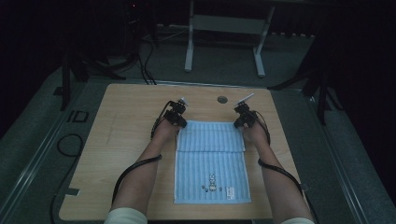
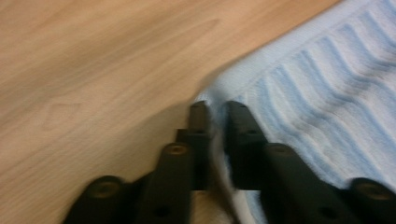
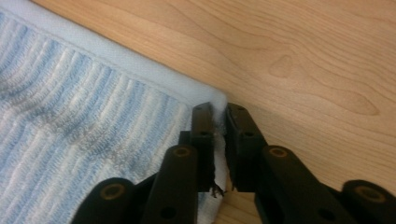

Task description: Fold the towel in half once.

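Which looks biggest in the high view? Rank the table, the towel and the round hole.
1. table
2. towel
3. round hole, far smaller than the rest; it lies farther from the camera, but the order is clear.

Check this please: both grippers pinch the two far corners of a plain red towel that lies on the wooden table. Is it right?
Not quite. The towel is light blue with stripes, not plain red; the high view shows it. The rest holds: the left gripper and the right gripper each pinch a far corner, and the towel lies on the wooden table.
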Demonstrator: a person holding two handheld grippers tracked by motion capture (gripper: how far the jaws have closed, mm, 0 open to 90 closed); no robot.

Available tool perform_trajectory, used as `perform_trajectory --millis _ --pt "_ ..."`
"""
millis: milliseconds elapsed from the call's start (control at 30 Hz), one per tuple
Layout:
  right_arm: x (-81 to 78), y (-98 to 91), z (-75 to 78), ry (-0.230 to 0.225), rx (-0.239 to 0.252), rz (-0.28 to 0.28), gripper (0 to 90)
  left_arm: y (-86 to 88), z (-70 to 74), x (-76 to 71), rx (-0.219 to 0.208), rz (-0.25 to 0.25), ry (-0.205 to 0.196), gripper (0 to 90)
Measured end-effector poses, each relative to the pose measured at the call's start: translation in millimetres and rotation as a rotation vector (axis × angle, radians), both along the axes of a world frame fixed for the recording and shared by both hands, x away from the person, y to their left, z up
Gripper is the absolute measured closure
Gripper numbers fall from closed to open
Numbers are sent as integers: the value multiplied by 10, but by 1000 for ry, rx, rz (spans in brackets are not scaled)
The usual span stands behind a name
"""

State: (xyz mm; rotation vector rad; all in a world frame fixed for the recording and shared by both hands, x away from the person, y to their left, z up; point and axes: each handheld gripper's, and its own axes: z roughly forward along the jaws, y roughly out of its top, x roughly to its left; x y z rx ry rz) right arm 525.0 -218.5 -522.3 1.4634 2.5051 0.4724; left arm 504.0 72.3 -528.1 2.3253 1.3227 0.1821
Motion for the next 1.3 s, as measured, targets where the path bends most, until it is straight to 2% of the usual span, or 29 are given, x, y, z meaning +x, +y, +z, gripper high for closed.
perform_trajectory --millis 67,133,300,367,433,467,533,633,700,833,933,967,1033,1067,1100,1133,1233,1267,1300 --pt "-14 6 49 -16 10 8 837 -8 57 -23 -15 -30 -6 871" --pt "-25 -27 164 -39 62 -1 836 -7 186 -56 -27 -52 -40 872" --pt "-27 -84 581 -99 108 2 836 83 737 -126 -99 -78 -139 871" --pt "-39 -101 783 -139 128 3 835 112 958 -174 -98 -87 -187 870" --pt "-56 -111 974 -171 142 12 835 135 1152 -223 -76 -102 -240 869" --pt "-66 -116 1066 -191 139 15 835 162 1238 -236 -78 -109 -252 869" --pt "-79 -137 1239 -221 151 17 835 223 1384 -258 -82 -95 -289 869" --pt "-106 -144 1476 -257 162 35 835 316 1548 -275 -118 -79 -313 869" --pt "-138 -127 1621 -284 152 58 835 356 1629 -300 -131 -75 -330 868" --pt "-275 -121 1803 -330 163 98 834 398 1692 -421 -166 -103 -356 868" --pt "-462 -167 1809 -354 180 136 834 414 1624 -586 -188 -135 -354 868" --pt "-565 -208 1769 -363 197 156 834 409 1601 -630 -174 -145 -356 868" --pt "-686 -253 1693 -356 207 173 833 414 1533 -740 -207 -167 -343 868" --pt "-686 -253 1693 -356 207 173 833 414 1533 -740 -207 -167 -343 868" --pt "-751 -279 1644 -354 212 179 834 414 1533 -740 -207 -167 -343 868" --pt "-896 -329 1523 -340 233 201 834 399 1428 -939 -201 -213 -342 868" --pt "-1097 -353 1352 -320 253 235 833 387 1324 -1122 -206 -238 -340 868" --pt "-1097 -353 1352 -320 253 235 833 387 1324 -1122 -206 -238 -340 868" --pt "-1173 -349 1298 -316 243 251 833 384 1268 -1221 -212 -251 -340 868"
